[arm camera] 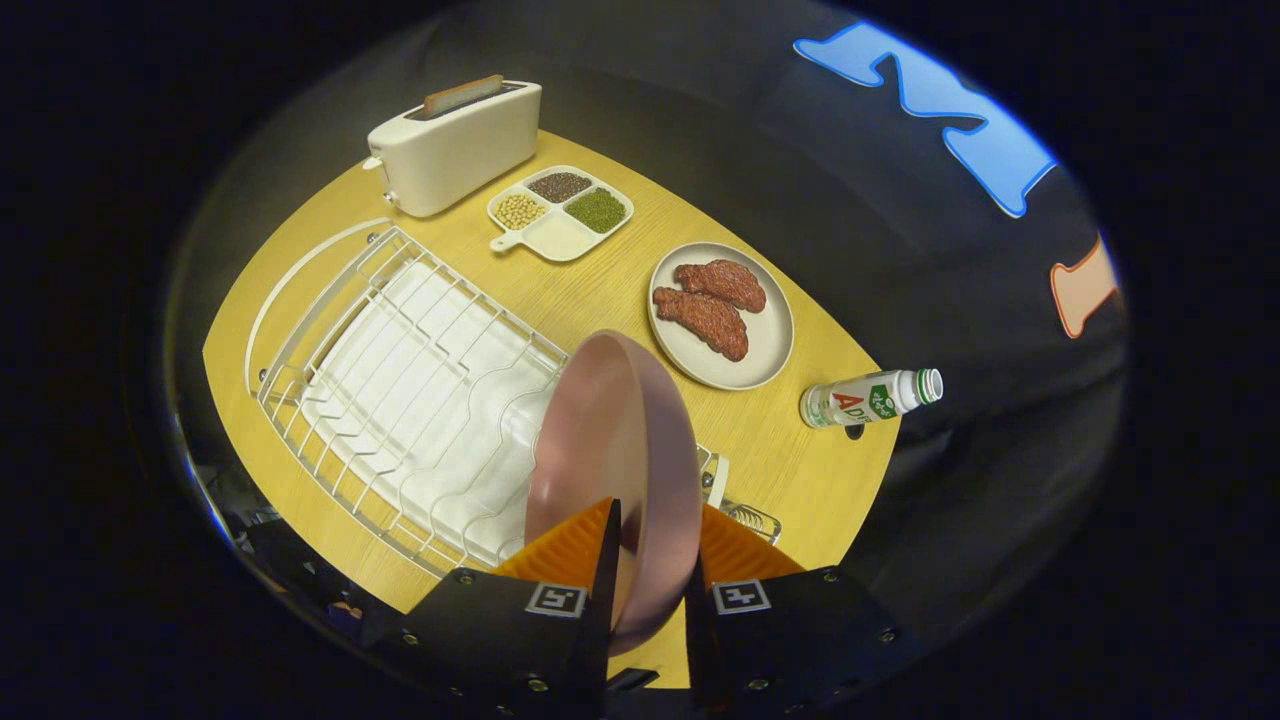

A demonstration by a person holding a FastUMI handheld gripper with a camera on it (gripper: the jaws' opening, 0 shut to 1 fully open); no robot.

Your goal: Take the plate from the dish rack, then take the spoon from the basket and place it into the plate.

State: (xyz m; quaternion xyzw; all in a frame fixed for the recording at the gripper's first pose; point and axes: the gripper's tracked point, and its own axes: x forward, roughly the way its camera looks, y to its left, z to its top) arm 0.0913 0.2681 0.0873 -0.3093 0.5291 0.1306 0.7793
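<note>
Between your two orange ribbed fingers [566,548] sits the rim of the pink plate [610,450], a smooth matte disc held on edge, upright and tilted slightly; your gripper [648,570] is clamped on it, one pad on each face. Below and beside the plate lies the dish rack [400,380], a white wire frame of thin curved rods over a pale, flat drip tray, resting on the warm wood-grain table [800,470]. Just past the plate's far edge you can see a bit of a small wire basket [752,520] and a clear piece beside it; the spoon itself cannot be made out. Beyond the fingers, a round grey plate [765,345] carries two rough, ridged, reddish-brown steaks [712,305]. Near it a white plastic bottle [870,397] lies on its side at the table's edge. Farther off stands a square white divided dish [560,212] with a short handle, three of its four compartments filled with beans or grains, and behind it a glossy cream toaster [455,150] with a slice of toast [462,95] standing in its slot.
</note>
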